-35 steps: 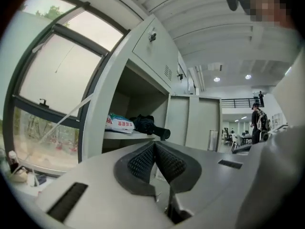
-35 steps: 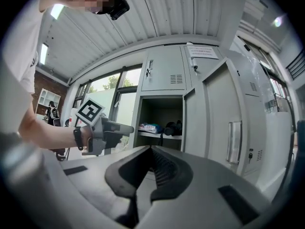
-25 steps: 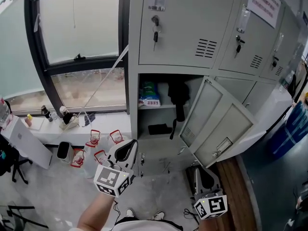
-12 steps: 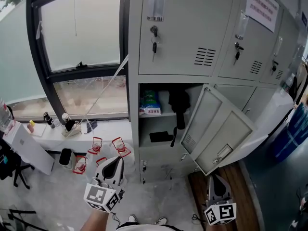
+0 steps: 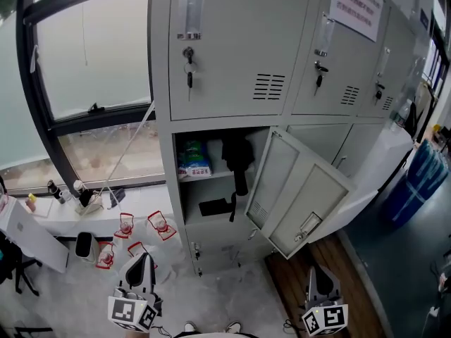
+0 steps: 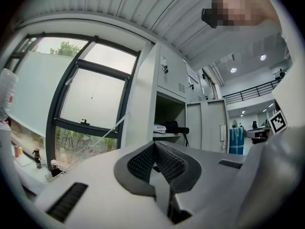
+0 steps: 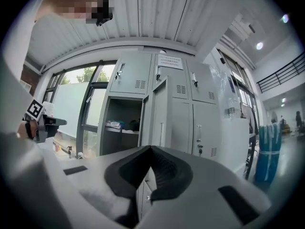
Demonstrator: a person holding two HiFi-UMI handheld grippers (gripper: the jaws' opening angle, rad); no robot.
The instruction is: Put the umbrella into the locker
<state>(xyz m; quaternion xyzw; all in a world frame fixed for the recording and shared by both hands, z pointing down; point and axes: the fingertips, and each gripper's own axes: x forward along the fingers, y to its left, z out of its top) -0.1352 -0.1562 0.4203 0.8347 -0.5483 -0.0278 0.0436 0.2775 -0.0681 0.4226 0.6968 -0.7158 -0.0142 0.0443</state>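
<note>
Now the left gripper (image 5: pixel 141 265) and right gripper (image 5: pixel 318 276), jaws pressed together on nothing, have drawn back from the locker (image 5: pixel 170 189), while the umbrella (image 5: pixel 237 153) stays on its shelf, so stowing looks done, though the door (image 5: pixel 301 197) hangs open.

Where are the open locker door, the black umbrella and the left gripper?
open locker door (image 5: pixel 310 196), head view, panel middle
black umbrella (image 5: pixel 238 153), head view, folded body
left gripper (image 5: pixel 143 259), head view, between fingertips
</note>
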